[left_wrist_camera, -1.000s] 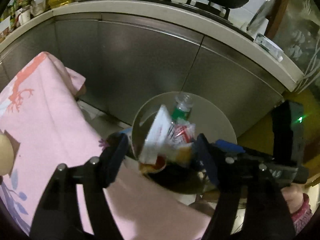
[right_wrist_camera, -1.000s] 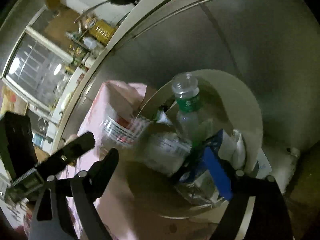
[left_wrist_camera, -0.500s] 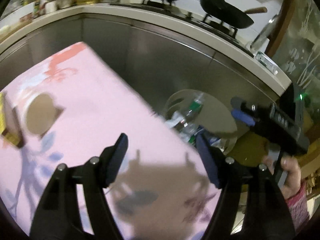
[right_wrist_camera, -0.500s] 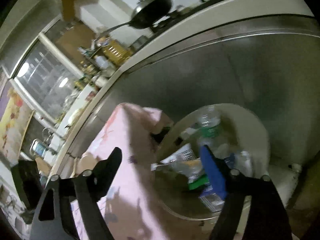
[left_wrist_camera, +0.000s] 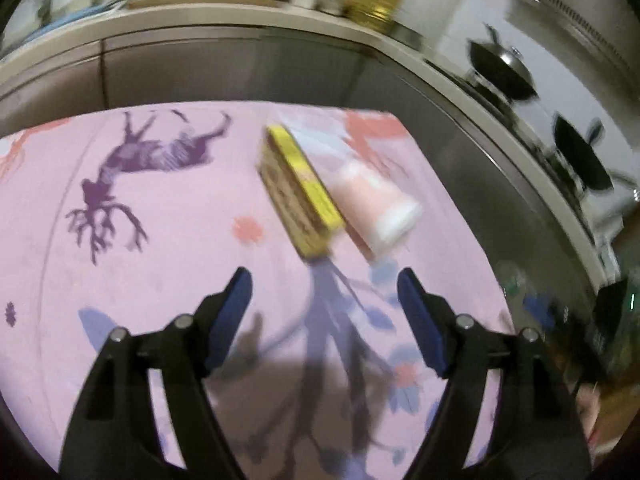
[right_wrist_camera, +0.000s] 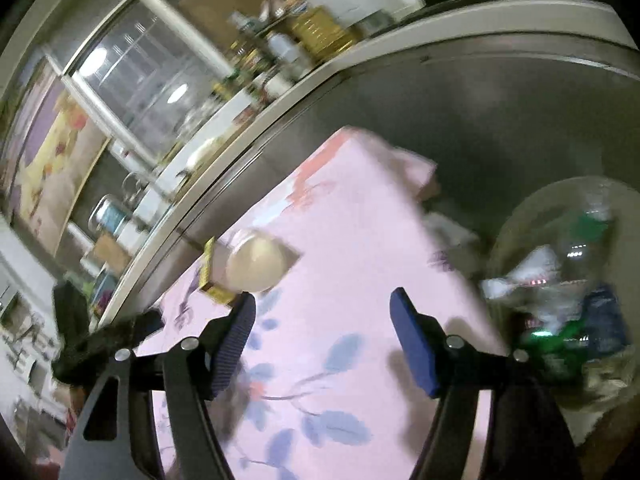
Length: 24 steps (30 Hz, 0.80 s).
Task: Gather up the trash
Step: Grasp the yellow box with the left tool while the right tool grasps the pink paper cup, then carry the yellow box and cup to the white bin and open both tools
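Two pieces of trash lie on the pink cloth [left_wrist_camera: 168, 240] that covers the bench: a yellow box [left_wrist_camera: 298, 192] and, touching its right side, a pink paper cup [left_wrist_camera: 376, 208] on its side. The left tongs [left_wrist_camera: 324, 304] hover just short of the box with jaws wide and nothing between them. The right tongs [right_wrist_camera: 322, 334] are also wide and empty, held above the cloth between the cup [right_wrist_camera: 254, 268] and the trash bin [right_wrist_camera: 568, 280], which stands off the bench's far edge and already holds a bottle and wrappers.

The step in hand looks like a reach for the next piece, most likely the box, since it sits almost straight ahead of the left tongs. To do it well, the person would turn the tongs so the jaws span the box's narrow width rather than its length, and come down over its near end. One jaw has to slip into the seam where cup meets box; a slight nudge of the box away from the cup first would open that gap. The cup is light and round, so a careless approach could send it rolling toward the bench edge. The loose cloth may also bunch under a low jaw.
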### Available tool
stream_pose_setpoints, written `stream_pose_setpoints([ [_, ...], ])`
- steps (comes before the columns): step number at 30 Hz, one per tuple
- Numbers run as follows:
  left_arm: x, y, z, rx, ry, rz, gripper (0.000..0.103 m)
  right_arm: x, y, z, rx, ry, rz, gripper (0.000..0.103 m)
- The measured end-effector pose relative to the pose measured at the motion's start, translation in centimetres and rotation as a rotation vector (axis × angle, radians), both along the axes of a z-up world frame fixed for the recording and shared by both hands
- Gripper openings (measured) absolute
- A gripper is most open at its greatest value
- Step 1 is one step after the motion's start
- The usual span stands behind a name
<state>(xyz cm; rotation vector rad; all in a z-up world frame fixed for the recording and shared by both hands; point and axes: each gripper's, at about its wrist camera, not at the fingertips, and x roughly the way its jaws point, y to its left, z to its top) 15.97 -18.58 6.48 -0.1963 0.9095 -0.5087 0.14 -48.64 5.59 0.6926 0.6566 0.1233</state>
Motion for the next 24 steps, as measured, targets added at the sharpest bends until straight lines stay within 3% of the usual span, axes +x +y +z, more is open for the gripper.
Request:
stream_pose_setpoints([
  [4, 4.3, -0.9, 0.2, 0.036, -0.012, 0.055, 0.072, 4.2, 3.2, 0.0, 0.104, -0.007, 0.094, 0.062],
  [9, 8.3, -3.8, -0.9, 0.124, -0.004, 0.083, 0.072, 9.5, 3.7, -1.8, 0.315, 0.057, 0.077, 0.033],
  [14, 10.7, -4.9, -2.7, 0.196, 0.016, 0.118, 0.071, 13.3, 3.3, -3.8, 0.415, 0.098, 0.064, 0.027],
  [16, 11.2, -4.8, -3.6, 0.195, 0.049, 0.114, 0.047, 14.5, 3.4, -4.4, 0.455, 0.112, 0.065, 0.022],
  [17, 11.4, -4.7, -3.9, 0.177, 0.066, 0.106, 0.031, 15.0, 3.3, -4.8, 0.470, 0.116, 0.069, 0.013],
  [18, 11.4, -4.4, -4.3, 0.168, 0.077, 0.105, 0.023, 15.2, 3.5, -4.8, 0.478, 0.110, 0.070, 0.008],
  [20, 10.7, -4.0, -4.2, 0.154, 0.066, 0.096, 0.022, 14.9, 3.2, -4.1, 0.449, 0.085, 0.078, 0.001],
  [24, 8.2, -4.4, -2.9, 0.112, 0.045, 0.030, 0.022, 12.1, 2.1, -1.6, 0.349, 0.018, 0.066, 0.000],
])
